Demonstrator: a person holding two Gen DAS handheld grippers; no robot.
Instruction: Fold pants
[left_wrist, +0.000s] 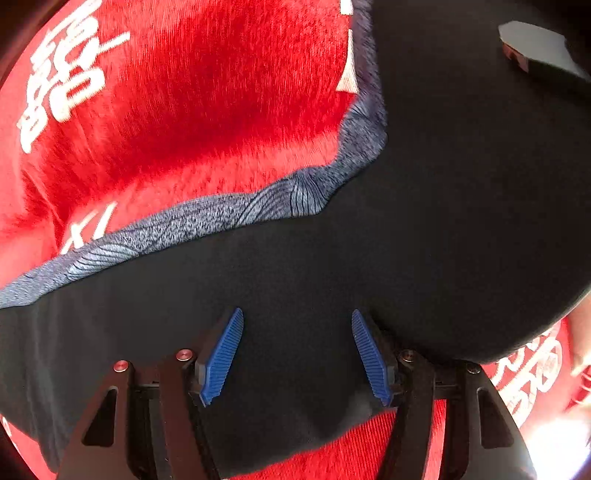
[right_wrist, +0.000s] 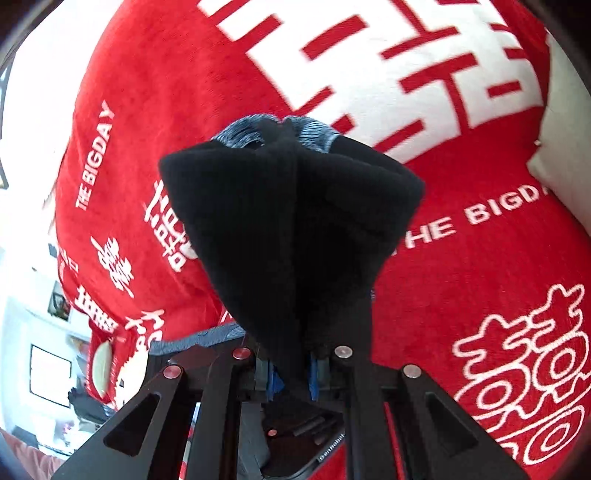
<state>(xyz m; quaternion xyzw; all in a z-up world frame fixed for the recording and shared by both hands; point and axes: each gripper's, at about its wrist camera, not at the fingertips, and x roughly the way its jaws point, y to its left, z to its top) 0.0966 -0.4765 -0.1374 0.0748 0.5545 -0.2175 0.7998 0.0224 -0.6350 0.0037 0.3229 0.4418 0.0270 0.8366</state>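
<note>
The black pants (left_wrist: 406, 221) lie spread on a red blanket (left_wrist: 203, 92), and their blue-grey patterned band (left_wrist: 221, 218) runs along the upper edge. My left gripper (left_wrist: 297, 354) points down over the pants near their lower edge. Its blue pads (left_wrist: 225, 350) stand apart, with flat black cloth between them and no visible pinch. In the right wrist view my right gripper (right_wrist: 291, 369) is shut on a bunch of the pants (right_wrist: 295, 221). That bunch is lifted off the blanket, hides the fingertips, and shows some blue-grey band (right_wrist: 310, 133) at its far end.
The red blanket (right_wrist: 480, 258) has white lettering and symbols and fills most of both views. A white pillow (right_wrist: 561, 147) lies at its right edge. A grey angular object (left_wrist: 535, 51) shows at the top right above the black cloth. Room furniture (right_wrist: 48, 369) is visible past the blanket's left edge.
</note>
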